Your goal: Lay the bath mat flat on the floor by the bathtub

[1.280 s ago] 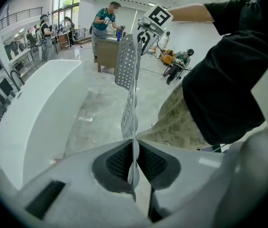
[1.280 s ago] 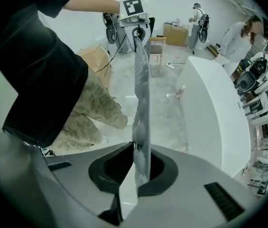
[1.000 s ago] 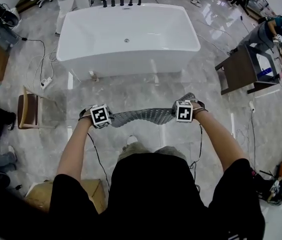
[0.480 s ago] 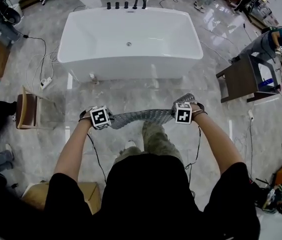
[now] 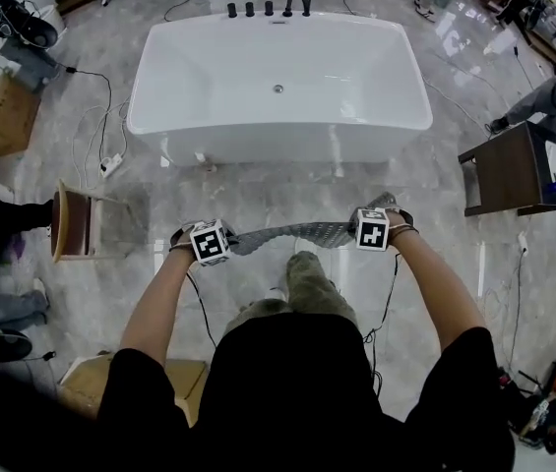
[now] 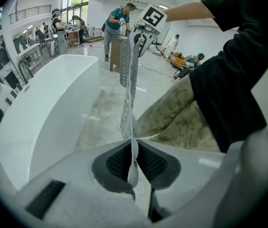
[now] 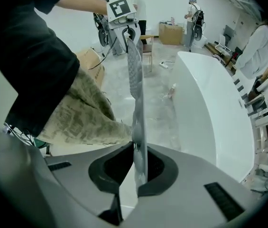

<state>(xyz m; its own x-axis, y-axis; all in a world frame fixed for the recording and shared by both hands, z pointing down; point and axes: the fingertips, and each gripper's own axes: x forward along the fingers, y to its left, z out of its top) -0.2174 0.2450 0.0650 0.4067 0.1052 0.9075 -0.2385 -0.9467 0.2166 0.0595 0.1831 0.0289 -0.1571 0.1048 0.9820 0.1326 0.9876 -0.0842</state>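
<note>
We've stepped a bit closer to the tub (image 5: 278, 87), knee (image 5: 307, 268) forward now. Our left tool (image 5: 226, 245) and right tool (image 5: 354, 232) stay clenched on the mat (image 5: 292, 234), stretched between them.

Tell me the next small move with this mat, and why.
Probably lower both tools together toward the floor, with the bath mat kept taut. The left tool and right tool are each shut on one end of it. It hangs stretched in the air, roughly parallel to the bathtub's near side, above bare floor.
</note>
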